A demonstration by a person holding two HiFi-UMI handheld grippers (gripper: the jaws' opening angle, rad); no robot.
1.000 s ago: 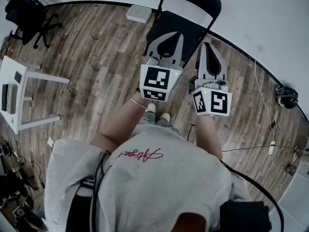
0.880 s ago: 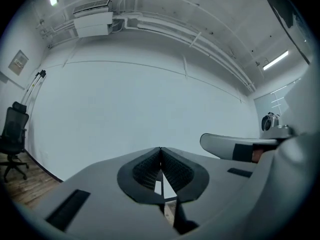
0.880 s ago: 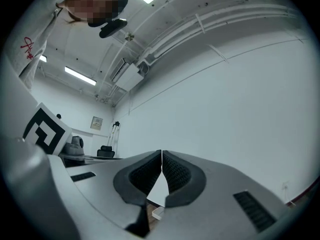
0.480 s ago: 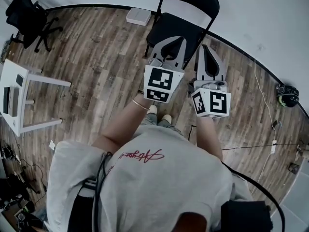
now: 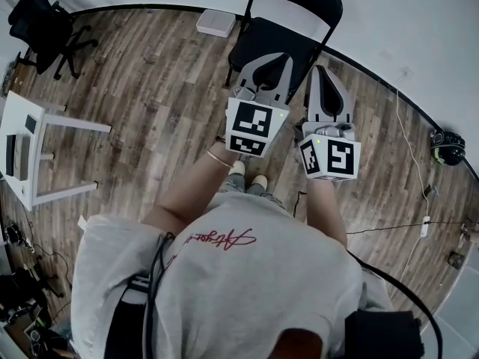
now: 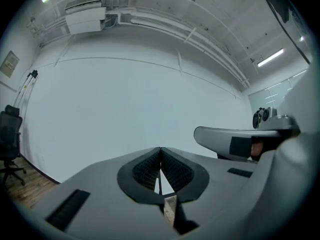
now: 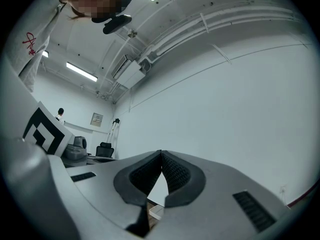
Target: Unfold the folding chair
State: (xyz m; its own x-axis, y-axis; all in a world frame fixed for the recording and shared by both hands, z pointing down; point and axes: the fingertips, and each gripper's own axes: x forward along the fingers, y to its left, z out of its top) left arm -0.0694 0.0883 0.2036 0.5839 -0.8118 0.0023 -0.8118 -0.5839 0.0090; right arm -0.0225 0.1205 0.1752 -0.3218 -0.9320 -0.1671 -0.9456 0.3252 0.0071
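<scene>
Head view | black folding chair (image 5: 263, 40), plank floor (image 5: 150, 88) | left gripper (image 6: 160, 151), right gripper (image 7: 161, 154) both pressed together

The way ahead is blocked by the folding chair (image 5: 262, 36), backed by the white wall (image 5: 419, 28). Open floor (image 5: 150, 96) is found to its left, apart from a white box (image 5: 215, 22).

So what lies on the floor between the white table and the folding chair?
Nothing: in the head view that stretch of wooden floor between the white table and the folding chair is bare.
</scene>
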